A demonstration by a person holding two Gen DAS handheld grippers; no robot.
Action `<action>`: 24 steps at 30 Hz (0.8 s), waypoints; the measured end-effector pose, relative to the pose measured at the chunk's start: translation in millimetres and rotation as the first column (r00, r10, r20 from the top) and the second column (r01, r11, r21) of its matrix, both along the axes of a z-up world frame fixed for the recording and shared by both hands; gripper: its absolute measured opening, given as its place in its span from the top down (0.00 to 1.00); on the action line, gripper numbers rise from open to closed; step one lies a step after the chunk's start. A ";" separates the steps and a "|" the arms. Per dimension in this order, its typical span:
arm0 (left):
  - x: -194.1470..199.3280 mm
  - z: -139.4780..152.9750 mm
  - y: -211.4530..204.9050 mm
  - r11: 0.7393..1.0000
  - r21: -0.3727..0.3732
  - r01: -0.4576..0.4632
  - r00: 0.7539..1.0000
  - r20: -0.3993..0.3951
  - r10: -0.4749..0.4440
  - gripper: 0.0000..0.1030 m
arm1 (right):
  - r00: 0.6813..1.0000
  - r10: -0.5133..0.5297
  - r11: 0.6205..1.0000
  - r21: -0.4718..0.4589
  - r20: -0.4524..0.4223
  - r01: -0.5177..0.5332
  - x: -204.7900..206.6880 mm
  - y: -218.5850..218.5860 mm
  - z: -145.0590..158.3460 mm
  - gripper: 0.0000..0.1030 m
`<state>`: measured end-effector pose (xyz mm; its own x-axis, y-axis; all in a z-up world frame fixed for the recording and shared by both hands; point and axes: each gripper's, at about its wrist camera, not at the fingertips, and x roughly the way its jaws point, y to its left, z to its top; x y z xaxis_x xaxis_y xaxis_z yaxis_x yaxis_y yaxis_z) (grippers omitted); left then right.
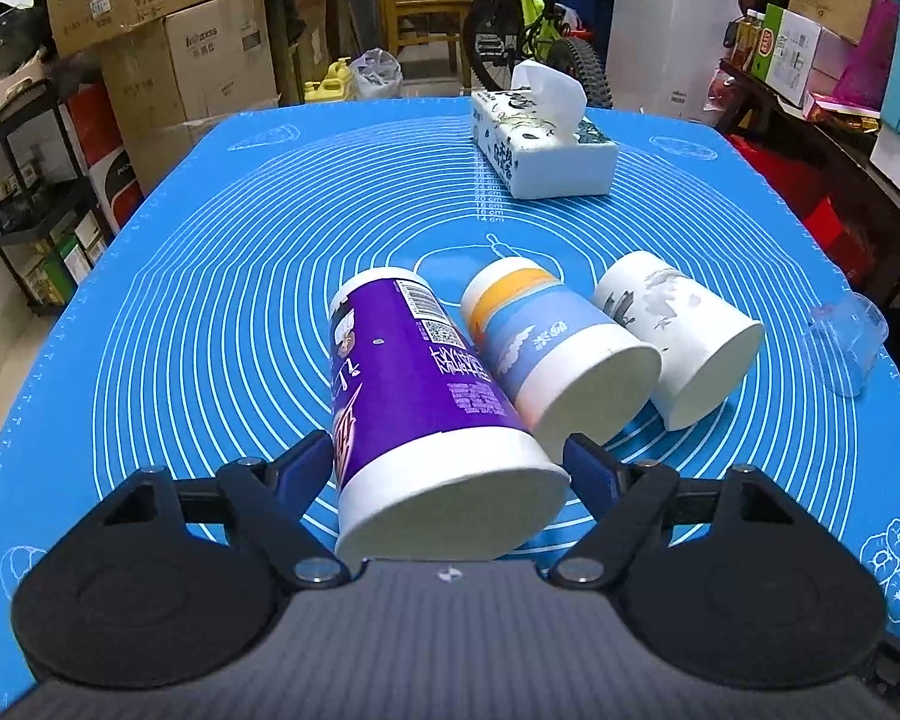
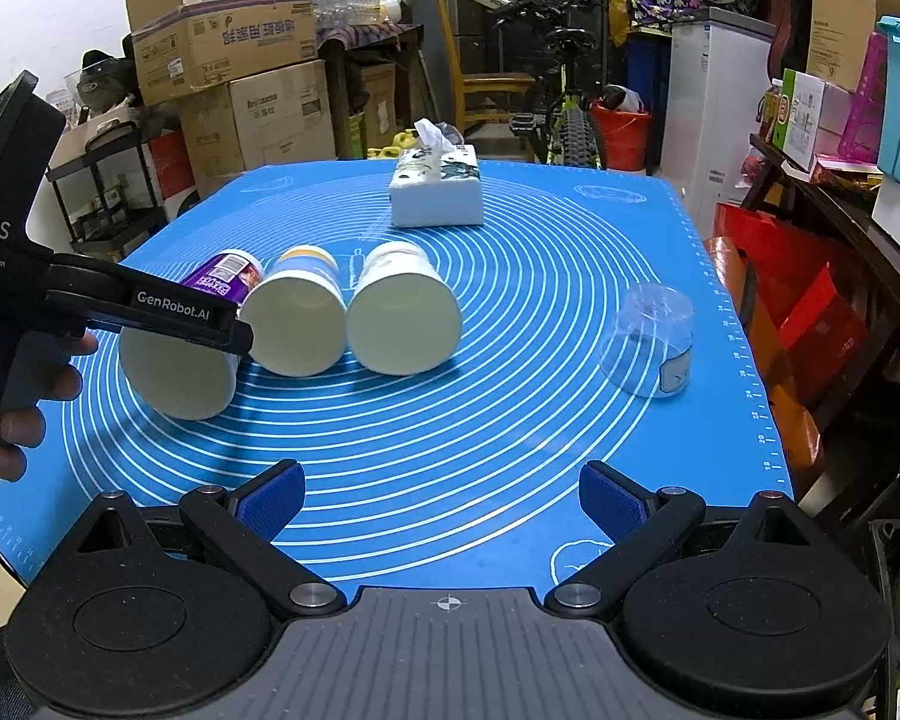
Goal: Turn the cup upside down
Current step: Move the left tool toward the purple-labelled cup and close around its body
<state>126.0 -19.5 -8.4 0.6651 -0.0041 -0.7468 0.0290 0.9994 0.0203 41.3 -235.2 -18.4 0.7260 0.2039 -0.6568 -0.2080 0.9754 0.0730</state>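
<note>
Left to right across the blue mat (image 2: 510, 420): the left gripper (image 1: 447, 459) has its jaws closed on the wide end of the purple cup (image 1: 426, 402), one blue pad (image 1: 303, 468) against each side near the white rim, and the cup is tilted with its open mouth toward the camera and its base pointing away; in the right wrist view the same purple cup (image 2: 180, 366) appears at the mat's left, crossed by the black finger of the left gripper (image 2: 168, 315). Just beside it lies the orange-banded cup (image 1: 546, 348), on its side, and next to that the grey-printed white cup (image 1: 678, 336), also on its side, mouths toward the camera. A clear plastic cup (image 2: 648, 342) stands inverted, well apart to the right. A tissue box (image 1: 540, 144) sits at the far edge. The right gripper (image 2: 444, 504) hovers over the near mat, jaws wide apart, holding nothing.
</note>
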 end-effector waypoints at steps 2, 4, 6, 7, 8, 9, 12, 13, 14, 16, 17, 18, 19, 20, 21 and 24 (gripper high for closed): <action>-2.2 0.9 1.9 1.000 -0.009 -0.002 1.000 0.001 0.002 0.20 | 1.000 0.000 1.000 0.001 0.001 0.000 -0.2 -0.1 0.0 0.05; -4.7 2.9 2.5 1.000 -0.013 0.000 1.000 -0.003 0.000 0.21 | 1.000 -0.001 1.000 0.002 0.002 0.001 -0.1 -0.3 0.4 0.05; -10.4 5.1 4.1 1.000 -0.011 0.008 1.000 0.002 -0.008 0.21 | 1.000 0.000 1.000 0.002 0.004 0.000 -0.4 -0.1 0.8 0.05; -15.6 6.6 5.3 1.000 -0.010 0.011 1.000 0.007 -0.011 0.21 | 1.000 0.000 1.000 0.002 0.005 0.000 -0.7 0.3 1.6 0.05; -20.1 8.1 6.2 1.000 -0.011 0.014 1.000 0.011 -0.014 0.21 | 1.000 0.001 1.000 0.003 0.008 -0.001 -1.6 0.8 3.0 0.05; -25.8 9.7 7.6 1.000 -0.013 0.019 1.000 0.016 -0.019 0.21 | 1.000 0.002 1.000 0.004 0.010 -0.002 -1.9 0.8 3.7 0.05; -45.2 14.8 11.7 0.999 -0.016 0.037 0.999 0.032 -0.036 0.21 | 1.000 0.006 1.000 0.008 0.015 -0.006 -3.3 1.7 6.0 0.05; -52.6 15.8 12.9 0.999 -0.012 0.043 0.998 0.037 -0.043 0.21 | 1.000 0.008 1.000 0.008 0.016 -0.009 -4.0 2.4 6.7 0.05; -57.5 15.8 13.9 0.999 -0.009 0.047 0.998 0.039 -0.046 0.21 | 1.000 0.011 1.000 0.009 0.017 -0.011 -5.0 3.8 7.3 0.05; -67.8 14.8 15.9 0.998 -0.010 0.056 0.998 0.035 -0.055 0.21 | 1.000 0.018 1.000 0.011 0.018 -0.019 -6.3 6.8 8.0 0.05; -72.1 13.6 16.6 0.998 -0.011 0.061 0.998 0.029 -0.060 0.21 | 1.000 0.023 1.000 0.011 0.019 -0.023 -7.5 8.2 8.3 0.05; -75.7 12.2 17.1 0.998 -0.010 0.065 0.998 0.025 -0.064 0.21 | 0.999 0.028 1.000 0.011 0.019 -0.028 -8.3 9.7 8.5 0.05; -79.0 10.4 17.6 0.998 -0.009 0.068 0.997 0.021 -0.068 0.21 | 0.999 0.032 0.999 0.012 0.019 -0.032 -9.1 11.6 8.6 0.05; -81.2 8.7 17.9 0.998 -0.008 0.070 0.997 0.015 -0.069 0.21 | 0.999 0.037 0.999 0.011 0.018 -0.037 -9.9 13.7 8.7 0.05; -82.7 7.2 17.9 0.998 -0.010 0.069 0.998 0.010 -0.069 0.21 | 0.999 0.041 0.999 0.010 0.017 -0.041 -10.8 15.8 8.9 0.05; -84.1 2.4 20.3 0.997 -0.025 0.066 0.998 -0.001 -0.066 0.21 | 0.999 0.051 0.999 0.007 0.016 -0.051 -12.0 19.8 9.6 0.05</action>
